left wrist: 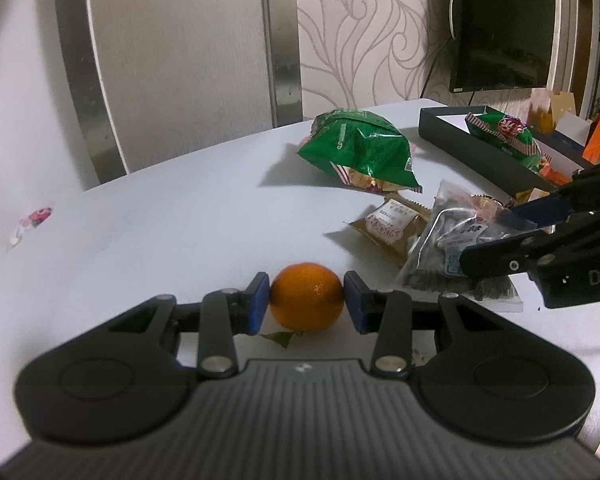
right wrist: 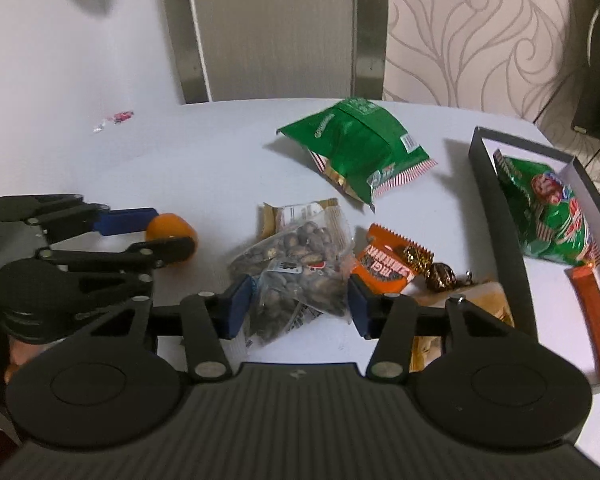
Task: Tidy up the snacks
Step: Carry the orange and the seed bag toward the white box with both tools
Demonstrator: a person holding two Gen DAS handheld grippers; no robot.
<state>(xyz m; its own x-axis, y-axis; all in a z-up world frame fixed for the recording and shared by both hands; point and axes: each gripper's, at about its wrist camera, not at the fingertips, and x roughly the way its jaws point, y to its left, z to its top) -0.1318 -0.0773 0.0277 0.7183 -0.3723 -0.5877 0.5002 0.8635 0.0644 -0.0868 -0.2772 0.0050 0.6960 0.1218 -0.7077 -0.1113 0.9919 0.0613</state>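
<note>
The pale worktop [right wrist: 204,160] carries a scatter of snacks, with a dark box [right wrist: 500,216] along its right edge. Inside the box lie a green bag [right wrist: 548,216] and an orange bar [right wrist: 598,320]. A second green crisp bag [right wrist: 360,152] lies flat near the far edge of the worktop, apart from the box. Towards the near edge sits a clear bag of nuts [right wrist: 300,280], partly overlapping a brown wrapped cake [left wrist: 388,226], with an orange packet [right wrist: 388,268] and a foil-wrapped sweet [right wrist: 442,276] just beside it towards the box.

The right gripper [right wrist: 300,304] has its jaws either side of the bag of nuts; whether the pads press on the bag cannot be told. The left gripper [left wrist: 306,302] holds a mandarin [left wrist: 307,298] between its jaws, both blue pads touching the fruit, near the left front of the worktop. A small sweet wrapper [left wrist: 34,220] lies alone by the far left edge.
</note>
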